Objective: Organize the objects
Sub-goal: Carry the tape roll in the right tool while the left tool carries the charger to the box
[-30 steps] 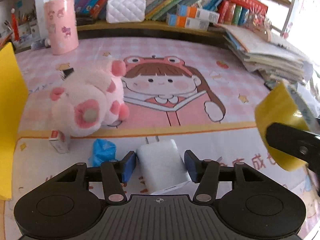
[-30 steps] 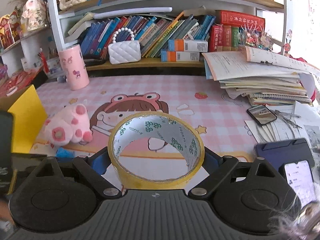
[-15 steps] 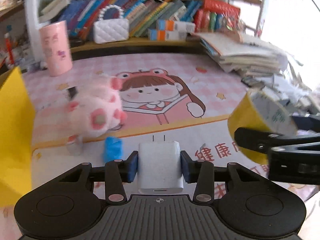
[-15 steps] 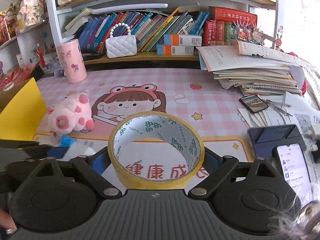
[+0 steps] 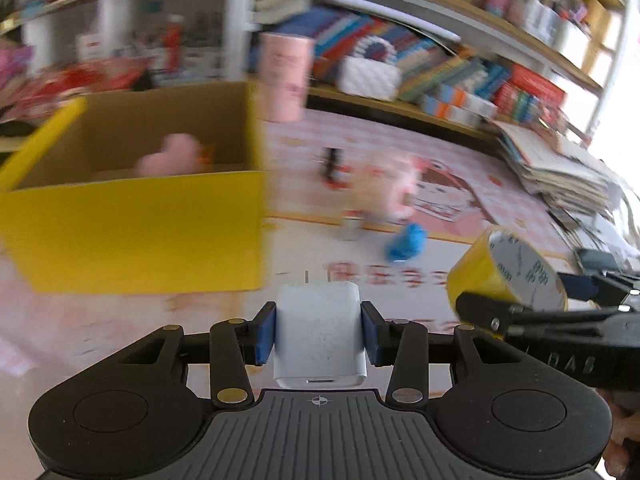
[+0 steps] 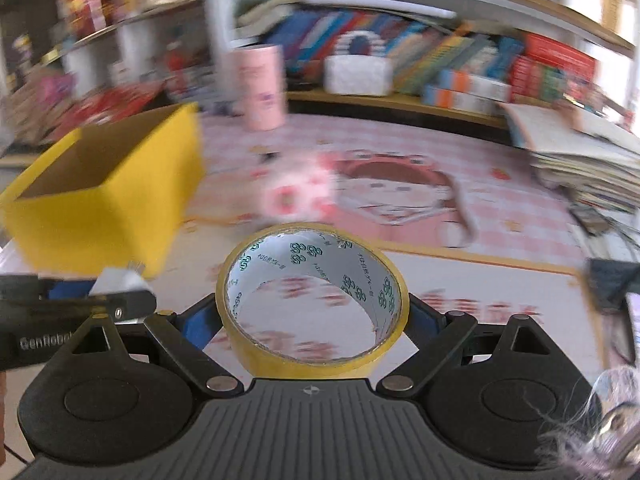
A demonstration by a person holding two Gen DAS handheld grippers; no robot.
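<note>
My left gripper (image 5: 318,334) is shut on a white charger plug (image 5: 319,332) and holds it above the mat. My right gripper (image 6: 312,316) is shut on a roll of yellow tape (image 6: 312,354); the roll also shows at the right of the left wrist view (image 5: 506,276). An open yellow box (image 5: 136,232) stands ahead to the left, with a pink soft thing (image 5: 170,158) inside; in the right wrist view the box (image 6: 100,208) is at the left. A pink plush toy (image 6: 298,192) lies on the mat.
A blue crumpled thing (image 5: 406,240) and a small box (image 5: 351,226) lie on the mat near the plush. A pink cup (image 6: 260,86) and a white handbag (image 6: 356,70) stand by the bookshelf. Stacked papers (image 6: 580,160) and phones lie at the right.
Both grippers have swung left, so the yellow box now fills the left of both views. The charger plug and the tape roll stay held. The frames are blurred by motion.
</note>
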